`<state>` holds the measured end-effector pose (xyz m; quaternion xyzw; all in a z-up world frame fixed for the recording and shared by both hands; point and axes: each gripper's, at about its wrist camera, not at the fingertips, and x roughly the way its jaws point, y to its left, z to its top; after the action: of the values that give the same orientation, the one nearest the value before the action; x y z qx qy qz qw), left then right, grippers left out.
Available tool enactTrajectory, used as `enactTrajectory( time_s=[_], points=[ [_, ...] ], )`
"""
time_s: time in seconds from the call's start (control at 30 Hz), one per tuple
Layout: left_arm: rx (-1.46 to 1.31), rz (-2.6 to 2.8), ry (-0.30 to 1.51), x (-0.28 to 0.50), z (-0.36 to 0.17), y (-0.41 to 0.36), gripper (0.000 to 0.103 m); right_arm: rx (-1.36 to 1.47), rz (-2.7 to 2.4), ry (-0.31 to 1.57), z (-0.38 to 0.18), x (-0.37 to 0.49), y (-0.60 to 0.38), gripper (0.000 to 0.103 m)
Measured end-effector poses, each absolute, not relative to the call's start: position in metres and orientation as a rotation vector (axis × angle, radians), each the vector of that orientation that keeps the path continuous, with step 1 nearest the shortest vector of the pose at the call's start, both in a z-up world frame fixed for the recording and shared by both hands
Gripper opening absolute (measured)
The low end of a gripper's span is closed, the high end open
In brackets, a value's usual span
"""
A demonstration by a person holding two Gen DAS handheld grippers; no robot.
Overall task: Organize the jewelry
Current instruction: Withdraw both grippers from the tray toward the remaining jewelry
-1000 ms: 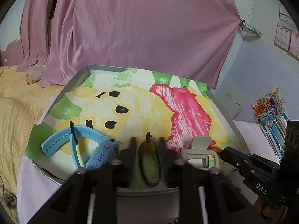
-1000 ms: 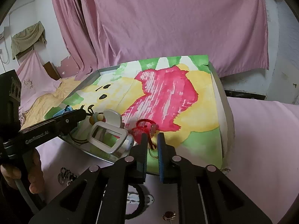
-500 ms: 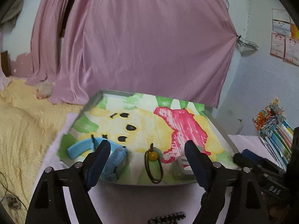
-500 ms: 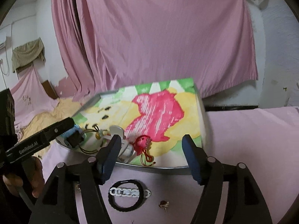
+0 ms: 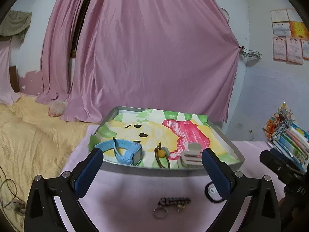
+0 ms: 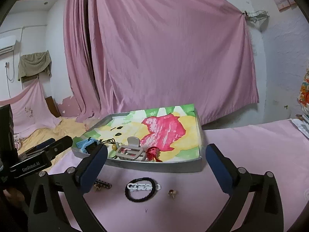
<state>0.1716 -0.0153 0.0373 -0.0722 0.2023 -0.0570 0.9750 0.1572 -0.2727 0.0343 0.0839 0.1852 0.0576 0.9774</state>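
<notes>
Jaws are spread wide on both grippers and nothing is held: the left gripper (image 5: 152,172) is raised before the near rim of the tray (image 5: 154,171); the right gripper (image 6: 156,171) is poised likewise over the pink cloth (image 6: 251,154). Just beyond, inside the tray, a blue watch (image 5: 125,150), a cord with a yellow bead (image 5: 161,154), a hair clip (image 5: 190,155) and a red tassel (image 6: 153,153) are laid in a row along the near edge. On the cloth, outside the tray, a braided keychain (image 5: 173,202), a black band with a white chain (image 6: 142,188) and a small earring (image 6: 171,192) are left. The step is judged to fall between placements; a next pick is called for. The keychain is nearest the left, the band nearest the right; a descent to the cloth and a close pinch on thin pieces are needed.
</notes>
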Motion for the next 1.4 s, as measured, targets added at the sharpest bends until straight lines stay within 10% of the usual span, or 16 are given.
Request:
enactTrajectory(
  time_s=[1.4],
  points=[
    [-0.054,-0.137,0.670,0.148,-0.005,-0.021,0.102,0.104,0.093,0.639,-0.006,0.150,-0.272,0.100]
  ],
)
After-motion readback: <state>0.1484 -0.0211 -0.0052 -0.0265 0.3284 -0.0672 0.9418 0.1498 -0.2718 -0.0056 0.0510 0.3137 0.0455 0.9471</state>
